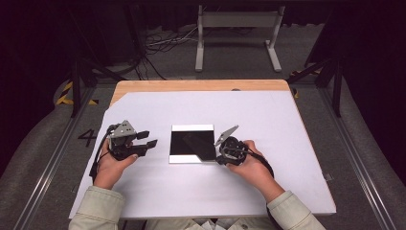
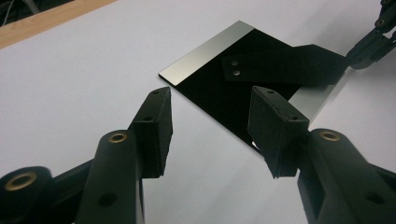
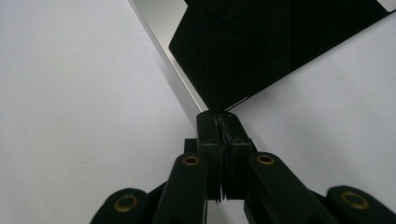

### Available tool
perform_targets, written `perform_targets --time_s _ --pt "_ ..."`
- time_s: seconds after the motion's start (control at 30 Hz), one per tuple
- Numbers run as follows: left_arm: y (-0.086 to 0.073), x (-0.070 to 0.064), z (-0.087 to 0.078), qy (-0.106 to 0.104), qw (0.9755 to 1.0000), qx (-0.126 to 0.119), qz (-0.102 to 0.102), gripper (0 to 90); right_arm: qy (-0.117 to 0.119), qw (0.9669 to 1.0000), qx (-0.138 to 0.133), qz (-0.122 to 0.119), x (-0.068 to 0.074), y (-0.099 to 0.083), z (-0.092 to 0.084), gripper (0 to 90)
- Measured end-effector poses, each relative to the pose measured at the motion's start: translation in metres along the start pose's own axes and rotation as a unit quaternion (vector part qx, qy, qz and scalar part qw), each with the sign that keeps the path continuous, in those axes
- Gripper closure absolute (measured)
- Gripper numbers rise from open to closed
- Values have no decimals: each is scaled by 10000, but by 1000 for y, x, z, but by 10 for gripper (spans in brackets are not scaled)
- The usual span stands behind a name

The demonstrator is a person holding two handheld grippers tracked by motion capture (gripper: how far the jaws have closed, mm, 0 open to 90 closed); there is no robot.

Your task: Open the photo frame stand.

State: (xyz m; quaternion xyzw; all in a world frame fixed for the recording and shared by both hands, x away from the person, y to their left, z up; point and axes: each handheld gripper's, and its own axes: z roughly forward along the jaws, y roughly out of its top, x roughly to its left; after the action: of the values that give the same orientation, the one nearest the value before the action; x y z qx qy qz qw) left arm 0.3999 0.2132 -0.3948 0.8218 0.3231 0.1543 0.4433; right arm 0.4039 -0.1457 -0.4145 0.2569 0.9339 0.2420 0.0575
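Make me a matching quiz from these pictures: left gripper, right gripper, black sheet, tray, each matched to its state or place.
1 left gripper
2 right gripper
3 black sheet
4 tray

A flat on the white table cover
B jaws apart, holding nothing
C jaws pinched on a corner
D lying askew over the tray

Pairs: 1-B, 2-C, 3-D, 4-A

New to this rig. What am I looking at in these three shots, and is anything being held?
No robot: a person holds a two-jaw gripper in each hand. The high view looks down on a table under a white sheet. The other two views ride on the grippers, looking along their black jaws. On the sheet lies a square plate, black with silvery edge strips. The right gripper is shut on the corner of a thin black sheet lying across the plate. The left gripper is open, holding nothing, beside the plate.
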Motion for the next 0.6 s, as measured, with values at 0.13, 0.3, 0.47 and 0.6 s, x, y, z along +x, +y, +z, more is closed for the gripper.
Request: perform_targets --time_s 0.13,0.3,0.47,0.6 --pt "0 0 0 -13 10000 5 -28 498 4 10000 -89 -23 0 0 -4 882" --pt "0 -1 1 -4 10000 9 -43 481 38 9997 -240 -7 -1 1 -9 897" --pt "-1 0 -1 26 10000 27 -46 464 -4 9994 -357 -34 0 3 -14 898" --pt "-2 0 -2 44 10000 18 -50 460 -3 9988 -479 -37 0 4 -18 899"
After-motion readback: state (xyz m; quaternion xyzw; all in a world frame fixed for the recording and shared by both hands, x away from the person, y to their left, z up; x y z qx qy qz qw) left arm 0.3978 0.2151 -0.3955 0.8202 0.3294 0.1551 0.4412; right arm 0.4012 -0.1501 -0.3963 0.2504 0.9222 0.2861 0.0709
